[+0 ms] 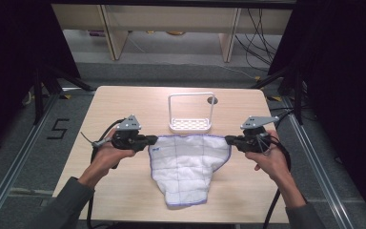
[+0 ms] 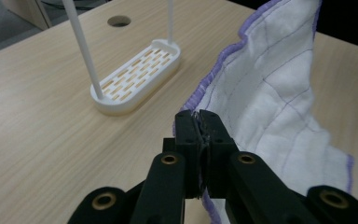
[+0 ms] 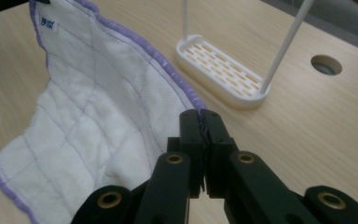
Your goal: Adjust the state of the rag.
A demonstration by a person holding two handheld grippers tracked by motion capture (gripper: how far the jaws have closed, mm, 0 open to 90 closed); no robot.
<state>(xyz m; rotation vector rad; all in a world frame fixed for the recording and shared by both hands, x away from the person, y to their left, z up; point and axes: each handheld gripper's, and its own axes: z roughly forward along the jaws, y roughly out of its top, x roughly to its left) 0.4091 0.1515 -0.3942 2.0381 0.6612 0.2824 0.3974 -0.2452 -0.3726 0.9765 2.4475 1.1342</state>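
- The table (image 1: 124, 191), a pale wood-grain top with a round cable hole (image 1: 212, 100) near its far edge, carries everything; its surface looks smooth and matte.
- The cloth (image 1: 186, 164), white, quilted in a faint grid and hemmed in purple stitching, hangs stretched between the two tongs. Its top hem runs left to right across the person's front, and its lower part sags in a soft fold that appears to rest on the table.
- The rack (image 1: 190, 125), a white plastic oval base with slotted holes and a thin upright rail arching over it, stands just behind the cloth's top hem, apart from it and about midway between the hands. Judged from this, the coming move turns on carrying that hem forward and up over the rail, whose long axis lies parallel to the hem.
- The left tongs (image 1: 155, 139) are closed tight on the cloth's left top corner, near a small blue label (image 1: 155, 151).
- The right tongs (image 1: 228, 139) are clamped likewise on the right top corner; in the right gripper view the hem (image 3: 168, 70) runs into the closed jaws.
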